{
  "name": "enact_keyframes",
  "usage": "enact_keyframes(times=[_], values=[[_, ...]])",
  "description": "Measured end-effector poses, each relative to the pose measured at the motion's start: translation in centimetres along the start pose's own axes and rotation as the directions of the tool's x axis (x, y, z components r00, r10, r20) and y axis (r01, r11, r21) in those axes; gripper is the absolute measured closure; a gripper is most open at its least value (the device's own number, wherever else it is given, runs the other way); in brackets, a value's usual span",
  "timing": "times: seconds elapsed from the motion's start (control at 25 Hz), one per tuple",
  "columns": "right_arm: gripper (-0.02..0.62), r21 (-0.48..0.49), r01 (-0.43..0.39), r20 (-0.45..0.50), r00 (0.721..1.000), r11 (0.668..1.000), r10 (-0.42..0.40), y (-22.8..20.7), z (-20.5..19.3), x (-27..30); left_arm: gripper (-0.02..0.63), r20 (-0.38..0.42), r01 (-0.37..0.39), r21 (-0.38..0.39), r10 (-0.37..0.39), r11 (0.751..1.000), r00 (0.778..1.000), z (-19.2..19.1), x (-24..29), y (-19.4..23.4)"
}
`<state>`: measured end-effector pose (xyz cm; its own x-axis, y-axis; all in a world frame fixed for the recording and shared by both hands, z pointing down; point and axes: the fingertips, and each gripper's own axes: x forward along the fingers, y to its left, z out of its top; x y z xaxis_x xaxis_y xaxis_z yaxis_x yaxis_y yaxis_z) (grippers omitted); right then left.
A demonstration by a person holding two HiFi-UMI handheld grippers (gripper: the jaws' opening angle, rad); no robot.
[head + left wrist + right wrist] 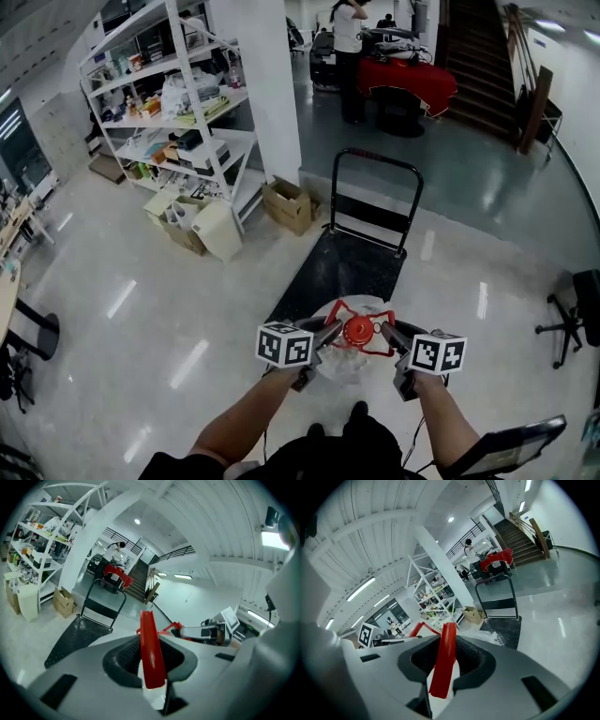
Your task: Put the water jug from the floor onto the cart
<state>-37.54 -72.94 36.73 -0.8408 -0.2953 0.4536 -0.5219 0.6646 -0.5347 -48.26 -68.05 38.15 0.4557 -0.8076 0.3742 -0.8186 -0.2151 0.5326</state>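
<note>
Water jug (pixel 349 366) red handle (pixel 151 651) pinched by left claw (pixel 330 331), right claw (pixel 385 330); forearms (pixel 246 414) outstretched forward.

Bright, even light — fisheye views
Glare streaks are cast on the glossy floor (pixel 122 298) by ceiling strips (pixel 365 588); edges are bent and darkened, the near red handle (pixel 151 653) blurred.

Clear, red-handled water jug (pixel 349 364) hangs upright at the near end of the black cart (pixel 342 267).

Head cam down, gripper cams fwd; all share cart (pixel 342 267).
</note>
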Motion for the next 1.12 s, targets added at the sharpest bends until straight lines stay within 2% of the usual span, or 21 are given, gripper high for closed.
enact_keyframes(times=[0.44, 0.56, 0.8, 0.96, 1.12], values=[[0.503, 0.0, -0.104, -0.078, 0.992, 0.995, 0.104, -7.2, 10.1, 11.2, 0.54, 0.036, -0.109, -0.077, 0.112, 0.991, 0.993, 8.6, 8.2, 9.5], [0.503, 0.001, -0.105, -0.096, 0.99, 0.994, 0.105, -9.5, 12.8, 14.5, 0.54, 0.04, -0.126, -0.084, 0.13, 0.988, 0.991, 10.9, 10.9, 12.4], [0.503, 0.012, -0.074, -0.136, 0.988, 0.997, 0.075, -13.4, 13.7, 21.8, 0.54, 0.016, -0.128, -0.157, 0.132, 0.979, 0.991, 11.1, 15.1, 19.4], [0.503, 0.042, -0.011, -0.168, 0.986, 0.999, 0.018, -16.5, 12.8, 25.9, 0.54, -0.053, -0.115, -0.163, 0.108, 0.98, 0.993, 10.3, 18.3, 23.9], [0.503, 0.073, 0.047, -0.2, 0.979, 0.996, -0.031, -19.6, 10.8, 30.5, 0.54, -0.134, -0.117, -0.197, 0.091, 0.973, 0.987, 8.0, 21.2, 28.8]])
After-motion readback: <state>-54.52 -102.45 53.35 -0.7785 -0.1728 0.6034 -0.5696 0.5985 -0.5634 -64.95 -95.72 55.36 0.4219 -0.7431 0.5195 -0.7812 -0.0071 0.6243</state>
